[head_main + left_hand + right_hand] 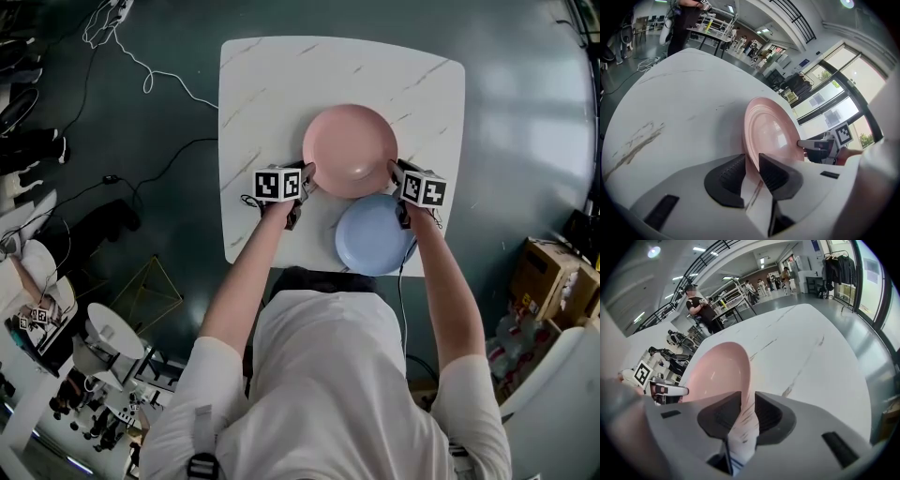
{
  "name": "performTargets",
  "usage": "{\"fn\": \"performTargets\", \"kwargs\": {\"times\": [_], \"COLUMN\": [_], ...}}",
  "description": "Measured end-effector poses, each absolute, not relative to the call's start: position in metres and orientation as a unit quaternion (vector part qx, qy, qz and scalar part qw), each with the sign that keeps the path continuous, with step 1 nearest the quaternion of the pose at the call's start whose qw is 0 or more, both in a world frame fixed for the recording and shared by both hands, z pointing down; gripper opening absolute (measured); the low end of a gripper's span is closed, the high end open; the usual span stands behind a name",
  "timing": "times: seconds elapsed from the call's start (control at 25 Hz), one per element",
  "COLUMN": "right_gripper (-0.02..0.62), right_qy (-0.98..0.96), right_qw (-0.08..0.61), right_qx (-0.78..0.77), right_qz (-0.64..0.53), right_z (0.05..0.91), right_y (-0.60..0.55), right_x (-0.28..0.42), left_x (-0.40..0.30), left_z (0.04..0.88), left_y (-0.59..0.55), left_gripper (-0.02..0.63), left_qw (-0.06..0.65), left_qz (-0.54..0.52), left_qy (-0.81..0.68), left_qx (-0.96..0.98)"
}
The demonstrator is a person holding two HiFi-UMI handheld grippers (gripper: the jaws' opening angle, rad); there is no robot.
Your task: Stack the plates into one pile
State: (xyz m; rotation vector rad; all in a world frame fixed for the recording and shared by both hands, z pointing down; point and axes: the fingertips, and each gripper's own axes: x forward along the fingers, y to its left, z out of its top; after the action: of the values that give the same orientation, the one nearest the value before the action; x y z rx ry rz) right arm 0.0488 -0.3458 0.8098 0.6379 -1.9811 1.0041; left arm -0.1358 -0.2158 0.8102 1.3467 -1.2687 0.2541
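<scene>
Plates first: I count two, one pink point(350, 150) and one blue point(375, 239), both on the one white table point(272, 84).

The pink plate sits between my two grippers. The left gripper point(307, 180) is on its left rim and the right gripper point(395, 174) on its right rim. In the left gripper view the jaws point(751, 161) are drawn in narrow, with the pink rim point(771, 136) pinched between the pads. The right gripper point(808, 144) shows across the plate at the opposite rim. In the right gripper view those jaws point(746, 401) are likewise closed tight on the rim point(719, 371).

The blue plate lies just behind and below the right gripper, toward the person. Its far edge is overlapped by the pink plate in the head view. I cannot tell whether the two touch. Its near edge reaches the table's near edge and may hang slightly over it.

For room to move, a broad stretch of tabletop runs ahead of both grippers to the far rounded corners. A narrower strip lies outboard of the left gripper, and the table's right edge is close outside the right gripper.

Beyond the table there is dark floor, with cables point(141, 70) trailing off to the left gripper's side and cardboard boxes point(553, 281) off to the right gripper's side.
</scene>
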Motion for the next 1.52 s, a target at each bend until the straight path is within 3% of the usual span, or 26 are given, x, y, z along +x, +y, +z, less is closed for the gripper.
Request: {"fn": "performTargets", "kwargs": {"times": [0.08, 0.44, 1.52], "right_gripper": [0.071, 0.052, 0.054], "right_qy": [-0.783, -0.776, -0.809], "right_qw": [0.404, 0.369, 0.340], "right_qx": [0.250, 0.276, 0.251], "right_qz": [0.401, 0.430, 0.410], "right_z": [0.810, 0.801, 0.723], "right_y": [-0.345, -0.357, -0.320], "right_x": [0.045, 0.038, 0.090], "left_x": [-0.137, -0.143, -0.089], "left_z": [0.810, 0.806, 0.731], "left_y": [-0.218, -0.225, -0.188], "left_gripper": [0.089, 0.072, 0.074], "left_qw": [0.594, 0.595, 0.566], "left_qz": [0.108, 0.091, 0.072], "left_qy": [-0.548, -0.573, -0.580], "left_qx": [0.579, 0.556, 0.581]}}
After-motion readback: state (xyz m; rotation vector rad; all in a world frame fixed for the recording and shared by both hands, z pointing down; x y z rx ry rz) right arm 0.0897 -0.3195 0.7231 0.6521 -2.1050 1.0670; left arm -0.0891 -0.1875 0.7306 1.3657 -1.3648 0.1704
